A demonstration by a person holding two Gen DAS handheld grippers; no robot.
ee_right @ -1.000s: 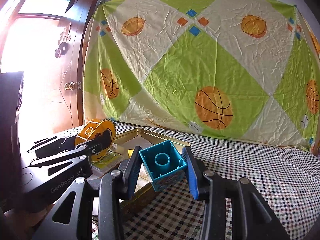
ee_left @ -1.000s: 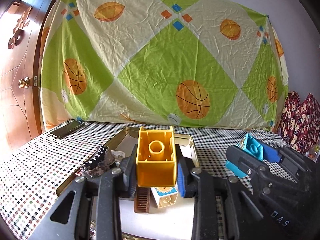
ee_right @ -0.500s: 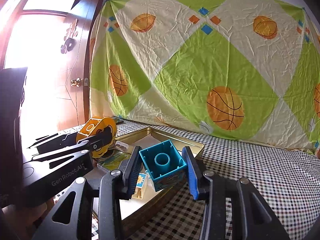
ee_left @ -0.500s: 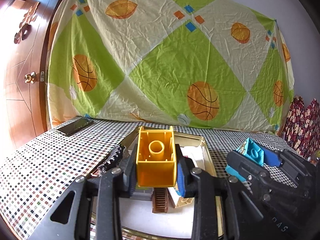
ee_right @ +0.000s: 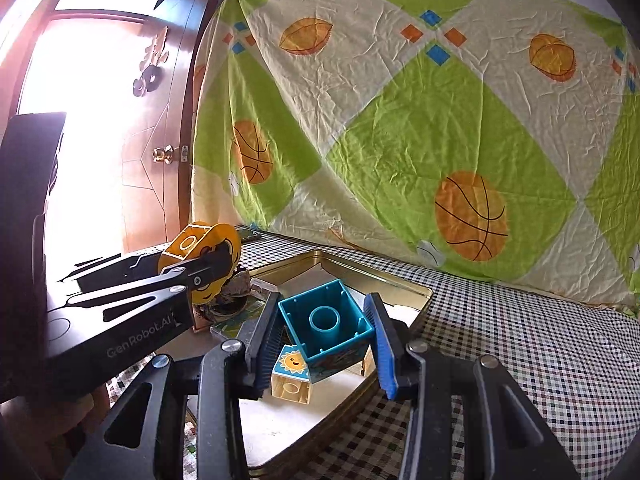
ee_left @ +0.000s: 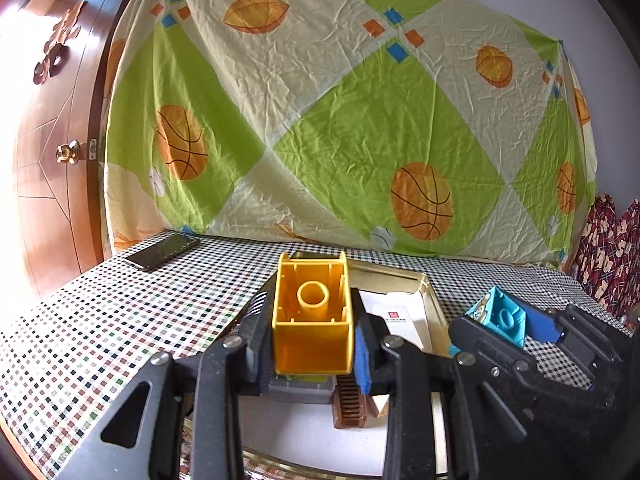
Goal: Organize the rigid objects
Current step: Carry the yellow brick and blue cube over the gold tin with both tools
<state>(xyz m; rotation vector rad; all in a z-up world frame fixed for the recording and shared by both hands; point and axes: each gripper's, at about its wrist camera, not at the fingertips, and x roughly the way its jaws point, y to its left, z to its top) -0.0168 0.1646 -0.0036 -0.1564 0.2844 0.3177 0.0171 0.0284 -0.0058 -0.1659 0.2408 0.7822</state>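
The left gripper (ee_left: 313,344) jaws clamp a yellow block (ee_left: 311,320) above the gold tin tray (ee_left: 424,292); the right gripper (ee_right: 326,344) jaws clamp a teal block (ee_right: 326,326) over a sun-printed cube (ee_right: 291,376). A phone (ee_left: 162,252) lies on the checkered bench (ee_left: 120,320), well apart

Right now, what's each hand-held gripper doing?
Left hand-held gripper: shut on yellow block.
Right hand-held gripper: shut on blue block.
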